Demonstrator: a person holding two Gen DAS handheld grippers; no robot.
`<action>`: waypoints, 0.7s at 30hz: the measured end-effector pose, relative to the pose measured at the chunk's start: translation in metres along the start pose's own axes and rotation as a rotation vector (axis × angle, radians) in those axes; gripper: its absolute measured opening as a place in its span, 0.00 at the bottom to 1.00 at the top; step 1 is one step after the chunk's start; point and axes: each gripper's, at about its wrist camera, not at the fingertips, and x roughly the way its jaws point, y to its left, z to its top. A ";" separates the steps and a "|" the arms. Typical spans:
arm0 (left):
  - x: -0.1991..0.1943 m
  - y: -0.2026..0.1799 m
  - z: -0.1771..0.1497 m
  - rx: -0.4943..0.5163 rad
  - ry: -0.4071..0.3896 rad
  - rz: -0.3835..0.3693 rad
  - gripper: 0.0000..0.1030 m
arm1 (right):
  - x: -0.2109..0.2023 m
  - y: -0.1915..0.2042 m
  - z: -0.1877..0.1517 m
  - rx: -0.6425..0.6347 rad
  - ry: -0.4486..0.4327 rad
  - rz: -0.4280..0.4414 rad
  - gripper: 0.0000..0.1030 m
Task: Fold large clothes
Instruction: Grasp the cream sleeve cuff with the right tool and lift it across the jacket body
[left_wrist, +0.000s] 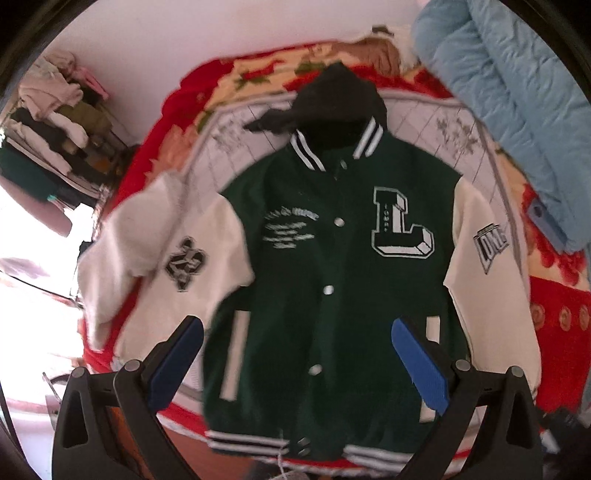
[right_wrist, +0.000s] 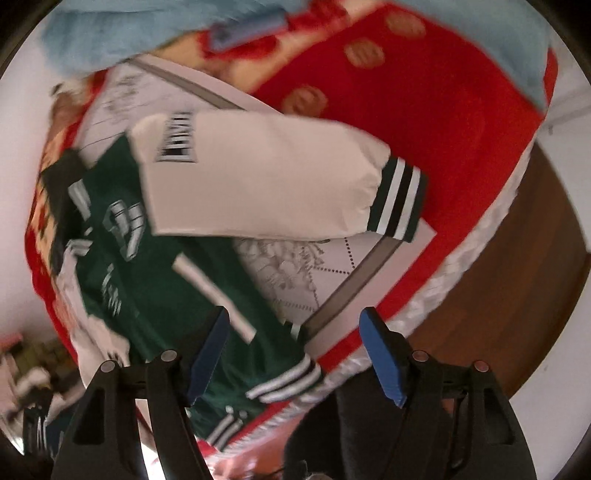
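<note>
A green varsity jacket (left_wrist: 332, 266) with white sleeves, a black hood (left_wrist: 332, 99) and a big "L" patch lies face up and spread flat on the bed. My left gripper (left_wrist: 295, 332) is open and empty, hovering above the jacket's lower front near the hem (left_wrist: 280, 443). In the right wrist view the jacket (right_wrist: 155, 266) lies to the left, with one white sleeve (right_wrist: 266, 177) stretched out to its striped cuff (right_wrist: 399, 199). My right gripper (right_wrist: 295, 325) is open and empty above the hem corner (right_wrist: 288, 380) at the bed's edge.
The jacket rests on a white patterned mat (left_wrist: 436, 122) over a red floral blanket (left_wrist: 554, 317). A light blue quilt (left_wrist: 517, 96) is piled at the back right. Stacked clothes (left_wrist: 55, 122) sit at the left. Brown wooden floor (right_wrist: 498, 295) lies beside the bed.
</note>
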 end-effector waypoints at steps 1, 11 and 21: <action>0.016 -0.009 0.002 0.000 0.021 -0.003 1.00 | 0.021 -0.007 0.008 0.014 0.016 -0.016 0.73; 0.110 -0.084 0.020 0.073 0.095 -0.034 1.00 | 0.145 -0.076 0.045 0.389 0.169 0.007 0.74; 0.131 -0.129 0.017 0.165 0.106 -0.061 1.00 | 0.118 -0.048 0.073 0.305 -0.207 -0.070 0.00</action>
